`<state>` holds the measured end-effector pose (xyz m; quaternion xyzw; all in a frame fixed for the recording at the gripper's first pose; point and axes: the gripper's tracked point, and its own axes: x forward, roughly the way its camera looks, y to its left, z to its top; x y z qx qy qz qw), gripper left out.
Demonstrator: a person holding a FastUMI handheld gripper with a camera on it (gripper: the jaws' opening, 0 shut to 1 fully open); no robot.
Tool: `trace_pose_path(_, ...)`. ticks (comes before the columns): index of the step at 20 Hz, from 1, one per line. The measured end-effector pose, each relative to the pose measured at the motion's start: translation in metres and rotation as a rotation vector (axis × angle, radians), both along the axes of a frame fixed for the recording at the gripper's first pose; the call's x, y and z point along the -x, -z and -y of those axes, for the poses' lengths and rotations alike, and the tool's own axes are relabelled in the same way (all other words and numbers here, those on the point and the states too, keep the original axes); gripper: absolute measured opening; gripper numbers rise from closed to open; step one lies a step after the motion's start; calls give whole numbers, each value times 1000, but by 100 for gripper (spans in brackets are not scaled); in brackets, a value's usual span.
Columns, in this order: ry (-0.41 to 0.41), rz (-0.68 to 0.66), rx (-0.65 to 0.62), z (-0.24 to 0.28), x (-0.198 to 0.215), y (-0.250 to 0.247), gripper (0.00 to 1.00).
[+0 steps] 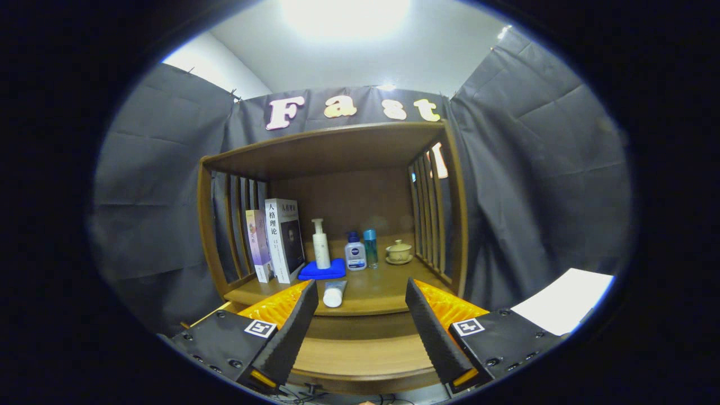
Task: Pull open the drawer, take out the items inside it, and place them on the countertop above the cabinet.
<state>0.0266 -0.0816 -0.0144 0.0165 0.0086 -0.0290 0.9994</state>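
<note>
My gripper is open, its two fingers spread wide with nothing between them. Just beyond the fingertips runs the wooden countertop of the cabinet. A white tube lies on it near the front edge, close to the left finger. Below the countertop's edge, between the fingers, a darker wooden band shows, and a lighter wooden surface juts out beneath it. I cannot tell whether this is the drawer or whether it stands open.
At the back of the countertop stand two books, a white pump bottle on a blue cloth, a white and blue bottle, a teal bottle and a lidded cup. Slatted side rails and a top shelf enclose it. A white sheet lies to the right.
</note>
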Motion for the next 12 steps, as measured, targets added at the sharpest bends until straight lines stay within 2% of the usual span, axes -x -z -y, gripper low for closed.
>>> trace_pose_path(5,8,13,55,0,52,31,98)
trace_pose_path(12,3,-102,40,-6,90,104,98)
